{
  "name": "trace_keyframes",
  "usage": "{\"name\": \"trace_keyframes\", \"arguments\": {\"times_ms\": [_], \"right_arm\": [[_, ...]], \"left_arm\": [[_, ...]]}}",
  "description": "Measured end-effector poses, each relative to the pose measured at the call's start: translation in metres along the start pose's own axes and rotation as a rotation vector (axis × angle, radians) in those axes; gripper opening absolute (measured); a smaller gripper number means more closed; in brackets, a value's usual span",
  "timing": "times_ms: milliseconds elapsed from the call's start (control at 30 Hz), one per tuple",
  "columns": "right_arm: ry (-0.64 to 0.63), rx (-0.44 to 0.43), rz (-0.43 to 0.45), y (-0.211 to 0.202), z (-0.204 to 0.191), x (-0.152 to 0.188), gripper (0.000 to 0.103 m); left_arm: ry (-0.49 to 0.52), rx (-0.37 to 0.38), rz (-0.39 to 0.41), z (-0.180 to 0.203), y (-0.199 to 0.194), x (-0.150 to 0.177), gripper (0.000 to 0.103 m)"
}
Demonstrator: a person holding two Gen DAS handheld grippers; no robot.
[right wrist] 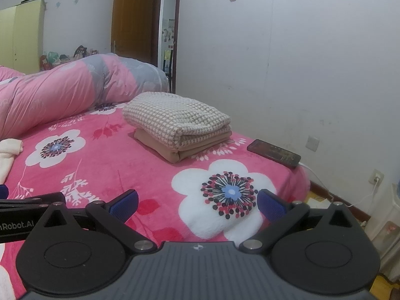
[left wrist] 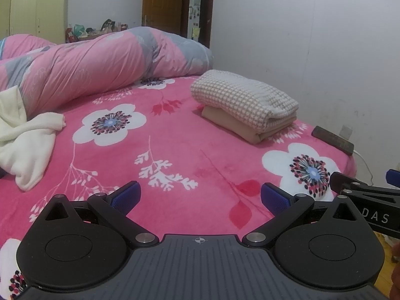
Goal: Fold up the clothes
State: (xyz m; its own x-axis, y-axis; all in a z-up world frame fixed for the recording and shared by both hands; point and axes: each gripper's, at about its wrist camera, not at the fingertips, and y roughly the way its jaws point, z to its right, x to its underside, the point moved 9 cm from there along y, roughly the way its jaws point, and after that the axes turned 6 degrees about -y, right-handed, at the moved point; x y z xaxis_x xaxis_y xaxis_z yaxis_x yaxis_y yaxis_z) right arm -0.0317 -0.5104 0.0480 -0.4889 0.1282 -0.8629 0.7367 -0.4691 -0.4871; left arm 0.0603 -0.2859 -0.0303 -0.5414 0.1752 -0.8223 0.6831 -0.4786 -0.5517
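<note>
Both grippers hover empty above the floral bed sheet (left wrist: 175, 135): left gripper (left wrist: 200, 197) and right gripper (right wrist: 197, 203) stand with jaws wide apart. A checked garment (left wrist: 240, 97) lies folded upon a tan one (left wrist: 240, 125), right of centre. A crumpled cream garment (left wrist: 25, 137), at left edge, appears next; reaching it is required. No containers seen.

Two low wrist views side by side above the pink floral bed (left wrist: 175, 155), both facing the folded stack (left wrist: 246, 105) (right wrist: 178, 127), right view nearer it, stack and rolled quilt (left wrist: 100, 67) (right wrist: 62, 92) behind it shared
</note>
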Motion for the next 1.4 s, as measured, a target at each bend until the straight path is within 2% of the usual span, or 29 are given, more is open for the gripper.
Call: {"name": "trace_keyframes", "arguments": {"times_ms": [1400], "right_arm": [[0.002,-0.001,-0.004,-0.0002,-0.0043,0.0033,0.103]], "left_arm": [[-0.002,-0.01,0.0,-0.0016,0.0025,-0.0002,0.103]]}}
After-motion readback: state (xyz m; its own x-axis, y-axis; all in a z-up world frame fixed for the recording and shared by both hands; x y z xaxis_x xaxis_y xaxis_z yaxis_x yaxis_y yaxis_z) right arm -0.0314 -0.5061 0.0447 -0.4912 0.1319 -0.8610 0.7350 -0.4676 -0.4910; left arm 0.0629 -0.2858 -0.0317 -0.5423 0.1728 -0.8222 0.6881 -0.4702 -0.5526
